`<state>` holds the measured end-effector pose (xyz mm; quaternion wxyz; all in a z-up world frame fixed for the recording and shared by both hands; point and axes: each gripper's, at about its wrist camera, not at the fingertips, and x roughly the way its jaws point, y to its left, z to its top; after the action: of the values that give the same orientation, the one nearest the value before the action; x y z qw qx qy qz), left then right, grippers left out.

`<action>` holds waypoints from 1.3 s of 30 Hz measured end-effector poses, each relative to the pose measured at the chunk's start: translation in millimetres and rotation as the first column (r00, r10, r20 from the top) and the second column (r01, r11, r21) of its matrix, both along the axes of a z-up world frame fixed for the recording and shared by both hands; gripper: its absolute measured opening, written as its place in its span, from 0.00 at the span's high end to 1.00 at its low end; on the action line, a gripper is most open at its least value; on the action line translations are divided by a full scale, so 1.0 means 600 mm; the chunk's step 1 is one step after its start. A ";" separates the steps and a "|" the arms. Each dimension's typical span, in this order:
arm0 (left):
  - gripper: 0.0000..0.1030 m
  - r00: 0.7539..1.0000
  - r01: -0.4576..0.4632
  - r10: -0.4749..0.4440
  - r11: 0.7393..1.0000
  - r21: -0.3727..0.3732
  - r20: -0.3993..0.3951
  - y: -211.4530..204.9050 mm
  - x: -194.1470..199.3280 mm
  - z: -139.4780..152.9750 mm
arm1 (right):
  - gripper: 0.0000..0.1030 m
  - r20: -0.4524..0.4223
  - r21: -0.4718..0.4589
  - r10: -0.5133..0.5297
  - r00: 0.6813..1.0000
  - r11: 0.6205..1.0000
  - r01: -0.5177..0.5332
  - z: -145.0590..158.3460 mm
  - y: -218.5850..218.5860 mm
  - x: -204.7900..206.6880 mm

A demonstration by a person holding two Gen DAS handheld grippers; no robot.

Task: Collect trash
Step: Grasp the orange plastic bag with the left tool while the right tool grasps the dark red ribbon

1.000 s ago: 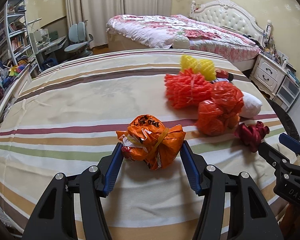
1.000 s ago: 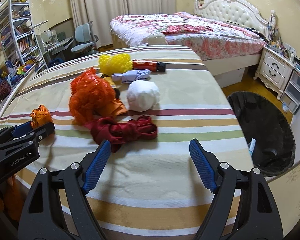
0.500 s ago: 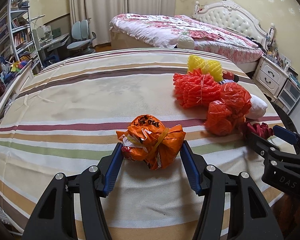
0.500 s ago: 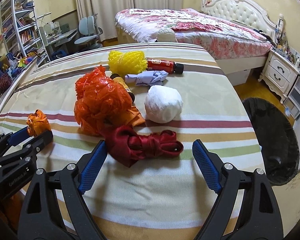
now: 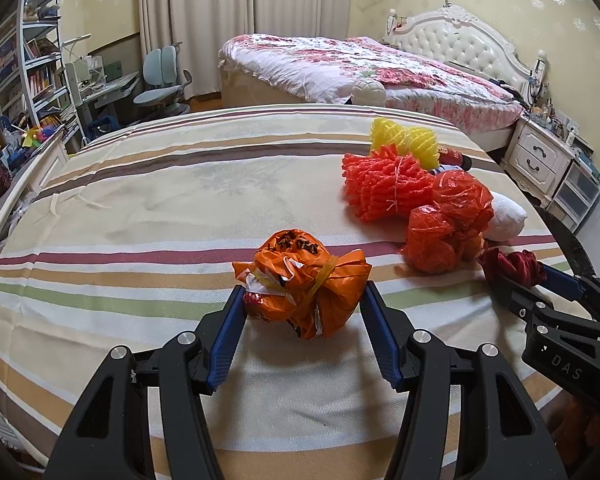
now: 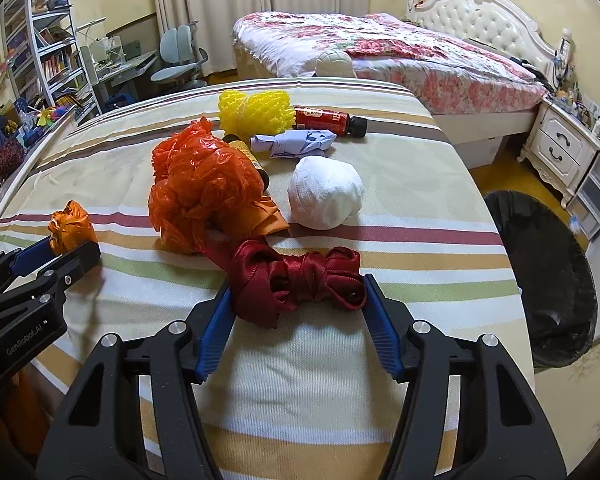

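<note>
Trash lies on the striped bedspread (image 6: 400,184): a crumpled orange bag (image 5: 304,284) tied with a yellow band, clamped in the left gripper (image 5: 302,308), and a knotted dark red ribbon (image 6: 300,280), on which the right gripper's (image 6: 298,300) jaws have just been closing and now touch both ends.

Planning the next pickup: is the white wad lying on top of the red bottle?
No, in the right wrist view the white wad lies on the striped cloth, apart from the red bottle.
</note>
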<state>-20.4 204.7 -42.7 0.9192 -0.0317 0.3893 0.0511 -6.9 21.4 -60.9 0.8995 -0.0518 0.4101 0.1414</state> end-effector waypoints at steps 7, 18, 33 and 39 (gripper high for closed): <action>0.45 1.000 0.015 -0.015 1.000 -0.007 0.001 -0.008 -0.007 0.002 | 0.47 0.014 0.007 -0.006 1.000 1.000 0.005 0.003 -0.013 -0.012; 0.45 1.000 0.024 -0.024 1.000 0.001 0.002 -0.016 -0.012 0.002 | 0.30 -0.030 0.052 -0.019 0.999 0.998 0.021 -0.003 -0.043 -0.019; 0.45 1.000 0.019 -0.019 1.000 -0.009 -0.003 -0.010 -0.005 -0.003 | 0.27 -0.011 -0.030 0.007 1.000 1.000 -0.007 -0.014 -0.004 -0.005; 0.45 1.000 0.022 -0.022 1.000 -0.009 0.002 -0.012 -0.004 -0.002 | 0.46 0.006 -0.033 0.003 1.000 0.999 -0.003 -0.010 -0.012 -0.012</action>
<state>-22.8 197.3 -43.8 0.9198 -0.0318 0.3890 0.0394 -14.0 14.0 -67.1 0.8996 -0.0678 0.4094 0.1359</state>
